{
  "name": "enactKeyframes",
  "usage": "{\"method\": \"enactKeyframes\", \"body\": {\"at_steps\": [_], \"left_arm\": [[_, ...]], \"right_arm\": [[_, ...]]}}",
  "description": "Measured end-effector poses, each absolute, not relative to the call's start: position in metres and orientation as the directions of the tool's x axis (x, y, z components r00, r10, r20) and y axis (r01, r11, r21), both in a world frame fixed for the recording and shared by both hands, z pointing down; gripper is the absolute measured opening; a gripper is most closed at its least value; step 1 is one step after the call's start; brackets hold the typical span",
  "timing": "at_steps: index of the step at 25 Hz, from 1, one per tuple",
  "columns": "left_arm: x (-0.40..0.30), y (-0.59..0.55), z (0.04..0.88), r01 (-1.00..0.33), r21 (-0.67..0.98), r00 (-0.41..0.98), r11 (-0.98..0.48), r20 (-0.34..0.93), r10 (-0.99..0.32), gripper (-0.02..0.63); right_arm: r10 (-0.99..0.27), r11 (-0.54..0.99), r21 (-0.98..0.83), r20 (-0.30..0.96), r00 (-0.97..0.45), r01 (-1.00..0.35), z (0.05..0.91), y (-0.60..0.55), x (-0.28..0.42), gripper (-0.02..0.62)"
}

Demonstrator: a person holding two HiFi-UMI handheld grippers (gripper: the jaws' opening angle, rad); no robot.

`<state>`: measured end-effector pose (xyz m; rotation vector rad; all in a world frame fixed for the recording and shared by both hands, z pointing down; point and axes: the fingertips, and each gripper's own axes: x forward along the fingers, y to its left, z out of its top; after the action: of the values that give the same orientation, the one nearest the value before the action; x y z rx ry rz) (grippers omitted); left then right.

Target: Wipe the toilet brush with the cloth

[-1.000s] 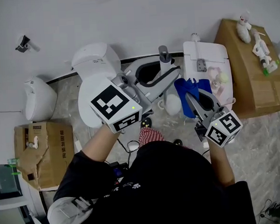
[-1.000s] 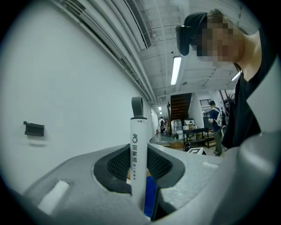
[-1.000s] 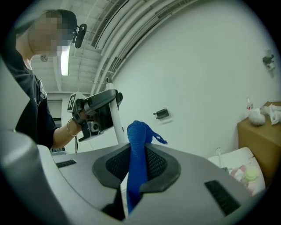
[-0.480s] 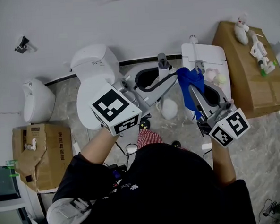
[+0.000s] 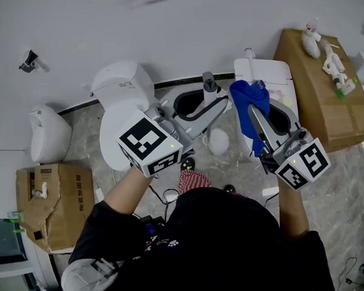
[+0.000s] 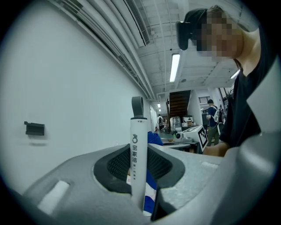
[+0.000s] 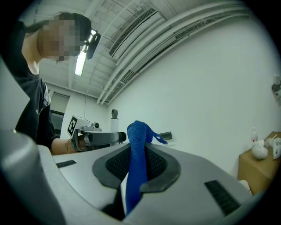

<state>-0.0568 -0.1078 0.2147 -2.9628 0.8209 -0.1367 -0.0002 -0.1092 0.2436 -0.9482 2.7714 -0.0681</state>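
Note:
My left gripper (image 5: 209, 106) is shut on the toilet brush, holding its white handle (image 6: 136, 162) upright between the pads. In the head view the grey handle top (image 5: 209, 83) sticks up above the jaws and the white brush head (image 5: 218, 142) hangs below them. My right gripper (image 5: 254, 106) is shut on a blue cloth (image 5: 245, 95), which bunches over its fingertips just right of the handle top. In the right gripper view the cloth (image 7: 136, 158) runs up between the pads, with the handle top (image 7: 114, 118) close behind it. Whether cloth and handle touch I cannot tell.
A white toilet (image 5: 121, 96) stands behind the left gripper, a second white fixture (image 5: 270, 72) behind the right one. A cardboard box (image 5: 327, 102) with small bottles is at the right, another box (image 5: 50, 202) at the left, next to a white bin (image 5: 46, 135).
My right gripper has risen with the blue cloth, from beside the brush head up to the level of the handle top. The left gripper and the brush have stayed in place.

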Motion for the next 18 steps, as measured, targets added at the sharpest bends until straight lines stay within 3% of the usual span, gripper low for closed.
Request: {"method": "enactKeyframes", "body": {"at_steps": [18], "left_arm": [[-0.0619, -0.1128, 0.2223, -0.512, -0.09, 0.849, -0.854, 0.094, -0.52, 0.089]], "right_arm": [[-0.627, 0.779, -0.142, -0.195, -0.755, -0.61, 0.242, -0.1087, 0.0011, 0.063]]}}
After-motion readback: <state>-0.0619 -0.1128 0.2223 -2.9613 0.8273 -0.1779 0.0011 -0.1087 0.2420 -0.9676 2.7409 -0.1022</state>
